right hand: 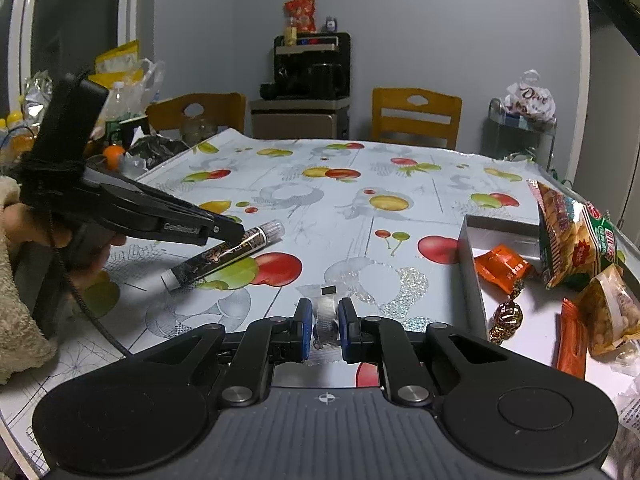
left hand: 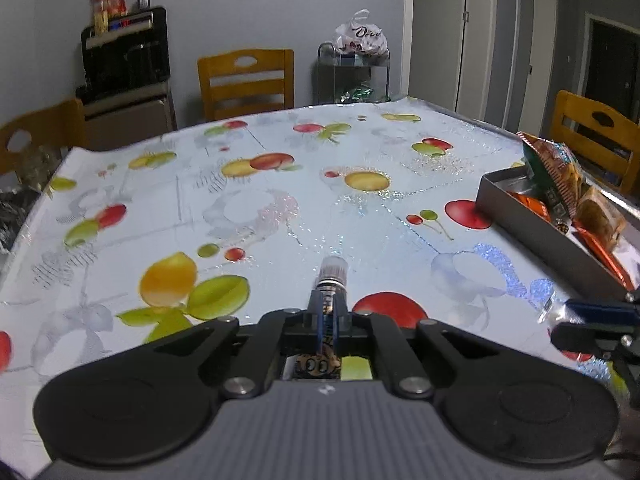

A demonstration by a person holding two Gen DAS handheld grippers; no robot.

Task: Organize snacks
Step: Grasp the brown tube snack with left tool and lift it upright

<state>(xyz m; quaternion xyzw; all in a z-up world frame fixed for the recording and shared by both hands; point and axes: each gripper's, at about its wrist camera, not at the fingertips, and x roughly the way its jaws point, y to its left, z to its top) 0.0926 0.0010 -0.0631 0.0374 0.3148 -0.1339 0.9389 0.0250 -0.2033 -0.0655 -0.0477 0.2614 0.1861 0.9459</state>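
My left gripper (left hand: pixel 329 302) is shut on a long dark snack stick (left hand: pixel 330 280) with clear ends, held above the fruit-print tablecloth (left hand: pixel 280 200). The right wrist view shows that stick (right hand: pixel 224 256) tilted in the left gripper (right hand: pixel 236 232). My right gripper (right hand: pixel 326 312) is shut on a small clear-wrapped snack (right hand: pixel 326 314). A grey box (right hand: pixel 472 264) at the right holds orange packets (right hand: pixel 500 266), a gold candy (right hand: pixel 508 316) and snack bags (right hand: pixel 576 240). The box also shows in the left wrist view (left hand: pixel 540 232).
Wooden chairs (left hand: pixel 246 80) stand at the far edge and at the right (left hand: pixel 592 136). A black appliance on a cabinet (left hand: pixel 124 56) and a rack with a plastic bag (left hand: pixel 360 40) stand by the wall. Bags and bottles (right hand: pixel 120 92) clutter the left.
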